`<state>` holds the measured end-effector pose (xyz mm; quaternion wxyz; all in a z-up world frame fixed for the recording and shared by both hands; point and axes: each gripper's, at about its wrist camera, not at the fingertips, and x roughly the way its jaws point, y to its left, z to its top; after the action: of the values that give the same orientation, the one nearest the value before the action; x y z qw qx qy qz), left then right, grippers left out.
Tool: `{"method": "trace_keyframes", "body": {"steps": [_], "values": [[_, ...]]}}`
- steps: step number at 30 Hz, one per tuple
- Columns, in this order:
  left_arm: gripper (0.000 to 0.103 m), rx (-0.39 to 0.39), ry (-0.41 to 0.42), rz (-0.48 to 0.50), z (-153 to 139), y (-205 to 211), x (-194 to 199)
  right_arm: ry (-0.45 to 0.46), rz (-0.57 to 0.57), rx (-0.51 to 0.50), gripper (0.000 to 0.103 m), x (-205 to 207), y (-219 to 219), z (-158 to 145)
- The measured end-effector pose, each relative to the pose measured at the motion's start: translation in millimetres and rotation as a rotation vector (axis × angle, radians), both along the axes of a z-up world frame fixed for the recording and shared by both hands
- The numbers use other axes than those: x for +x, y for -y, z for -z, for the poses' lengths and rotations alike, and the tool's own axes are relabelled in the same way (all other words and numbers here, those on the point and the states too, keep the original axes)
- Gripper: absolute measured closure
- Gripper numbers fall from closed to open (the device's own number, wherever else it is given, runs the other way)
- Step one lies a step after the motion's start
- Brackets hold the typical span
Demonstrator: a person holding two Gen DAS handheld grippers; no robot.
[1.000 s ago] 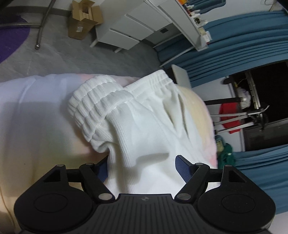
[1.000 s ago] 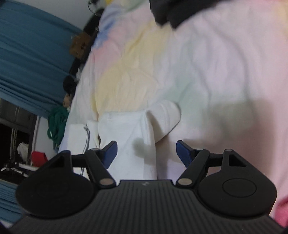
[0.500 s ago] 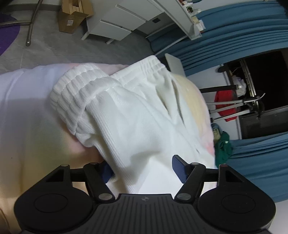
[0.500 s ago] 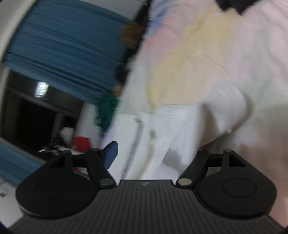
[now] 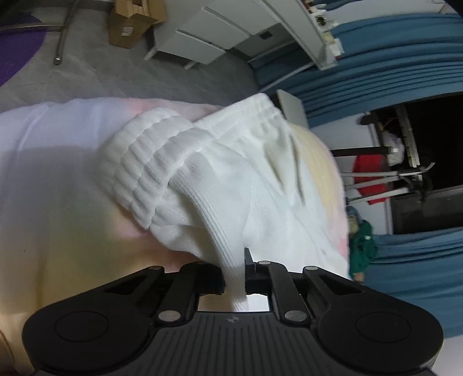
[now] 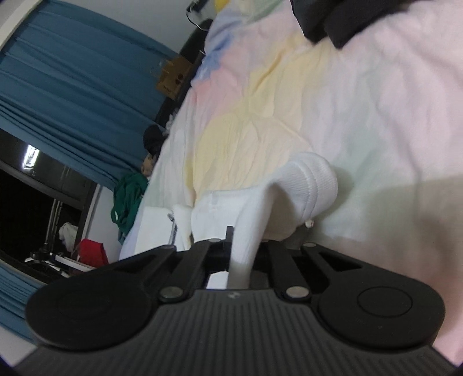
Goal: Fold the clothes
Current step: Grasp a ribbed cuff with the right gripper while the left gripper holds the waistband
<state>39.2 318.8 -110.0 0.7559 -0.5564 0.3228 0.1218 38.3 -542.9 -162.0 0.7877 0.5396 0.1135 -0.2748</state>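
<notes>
Lying on the pastel bedspread (image 5: 52,179), the white trousers (image 5: 231,185) are bunched, their ribbed cuff (image 5: 144,173) rolled beside the elastic waistband (image 5: 254,110). The left gripper (image 5: 234,277) has its jaws pinched narrow on a fold of the white cloth. The right gripper (image 6: 241,254) likewise clamps a raised ridge of the trousers, probably a leg edge, though blur hides the detail. Blue curtains (image 6: 66,86) hang beyond the bed.

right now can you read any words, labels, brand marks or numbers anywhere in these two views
No text can be read.
Cardboard box: a white label, print too small to read.
Left gripper: a small round mark on the body, no letters legible.
Right gripper: a small pale mark on the body, too blurred to read.
</notes>
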Motion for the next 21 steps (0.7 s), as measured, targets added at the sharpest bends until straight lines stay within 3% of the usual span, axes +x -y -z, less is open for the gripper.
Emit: {"method": "trace_keyframes", "body": {"steps": [5,12,16,21], "values": [[0.098,0.096,0.074,0.016,-31,3,-15,-0.014,0.009,-0.086,0.097,-9,-7,-13],[0.099,0.073,0.163,0.019,-78,-15,-47,0.010,-0.010,-0.178,0.098,-17,-12,-52],[0.099,0.132,0.198,0.049,-117,-15,-22,0.013,-0.038,-0.257,0.098,5,-13,-88],[0.098,0.173,0.186,0.047,-148,-20,59,-0.055,-0.079,-0.380,0.098,86,-17,-129]]}}
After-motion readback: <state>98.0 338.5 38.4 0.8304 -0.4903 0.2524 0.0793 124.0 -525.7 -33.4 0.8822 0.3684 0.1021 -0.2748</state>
